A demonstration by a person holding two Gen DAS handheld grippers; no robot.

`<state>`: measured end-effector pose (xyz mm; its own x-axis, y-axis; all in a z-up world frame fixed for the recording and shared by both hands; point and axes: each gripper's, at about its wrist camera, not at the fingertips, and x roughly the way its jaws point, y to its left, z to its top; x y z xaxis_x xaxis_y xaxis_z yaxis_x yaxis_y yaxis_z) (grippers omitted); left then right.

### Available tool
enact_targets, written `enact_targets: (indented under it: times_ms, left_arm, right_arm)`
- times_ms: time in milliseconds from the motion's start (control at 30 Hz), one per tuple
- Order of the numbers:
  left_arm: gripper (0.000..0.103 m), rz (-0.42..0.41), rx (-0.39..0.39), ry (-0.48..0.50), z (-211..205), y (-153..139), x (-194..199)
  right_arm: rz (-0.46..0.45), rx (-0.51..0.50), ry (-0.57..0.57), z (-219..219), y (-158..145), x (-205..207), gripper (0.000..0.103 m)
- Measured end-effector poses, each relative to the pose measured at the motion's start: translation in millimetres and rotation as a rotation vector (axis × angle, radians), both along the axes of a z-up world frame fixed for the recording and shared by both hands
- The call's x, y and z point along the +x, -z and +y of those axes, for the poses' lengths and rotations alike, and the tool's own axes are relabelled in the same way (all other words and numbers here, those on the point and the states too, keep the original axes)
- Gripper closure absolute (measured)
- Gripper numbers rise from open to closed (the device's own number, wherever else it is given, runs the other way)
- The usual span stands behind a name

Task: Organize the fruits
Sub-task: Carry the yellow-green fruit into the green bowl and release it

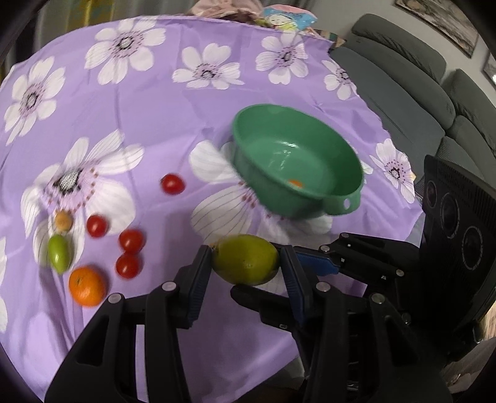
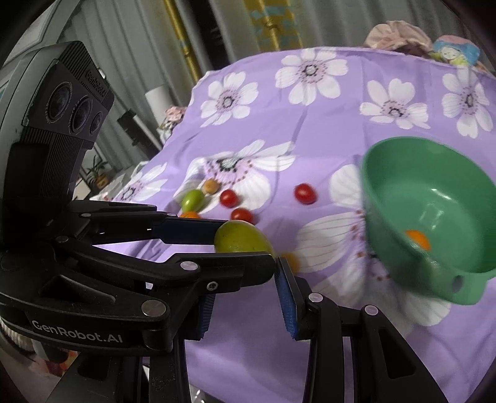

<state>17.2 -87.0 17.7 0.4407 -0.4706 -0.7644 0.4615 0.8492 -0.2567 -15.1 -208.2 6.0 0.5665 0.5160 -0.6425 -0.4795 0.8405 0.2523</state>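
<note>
Between your left gripper's (image 1: 246, 266) pads sits the green mango (image 1: 245, 259), clamped and lifted clear of the purple cloth (image 1: 155, 130), presumably bound for the green bowl (image 1: 297, 161) just beyond it, where one orange piece (image 1: 296, 183) already lies. Your right gripper (image 2: 245, 305) waits beside, jaws narrowly apart and empty. Left of the bowl, tomatoes (image 1: 131, 240) and an orange (image 1: 86, 285) remain.

Clearly a home living room; grey sofa (image 1: 412, 93) and framed picture (image 1: 440, 24) at upper right; curtains (image 2: 148, 40) at upper left; flowered purple tablecloth (image 1: 161, 124) over the table.
</note>
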Motion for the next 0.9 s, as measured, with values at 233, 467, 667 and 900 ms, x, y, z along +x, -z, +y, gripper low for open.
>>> enact_targets:
  times_ms: [233, 467, 667, 900]
  left_arm:
    - [0.058, -0.056, 0.006, 0.088, -33.2, -15.2, 13.3]
    - [0.058, -0.107, -0.002, 0.162, -63.7, -29.9, 27.4]
    - [0.058, -0.118, -0.022, 0.194, -80.7, -33.3, 40.7]
    - [0.058, -0.084, -0.042, 0.207, -93.0, -23.5, 56.7]
  right_arm:
    - [-0.05, 0.011, 0.091, -31.0, -12.1, 4.4, 0.064]
    - [-0.099, 0.001, 0.17, -57.4, -24.4, 12.0, 0.064]
    - [-0.118, -0.007, 0.219, -74.9, -30.3, 25.4, 0.064]
    - [-0.094, -0.019, 0.242, -85.8, -24.6, 38.8, 0.064]
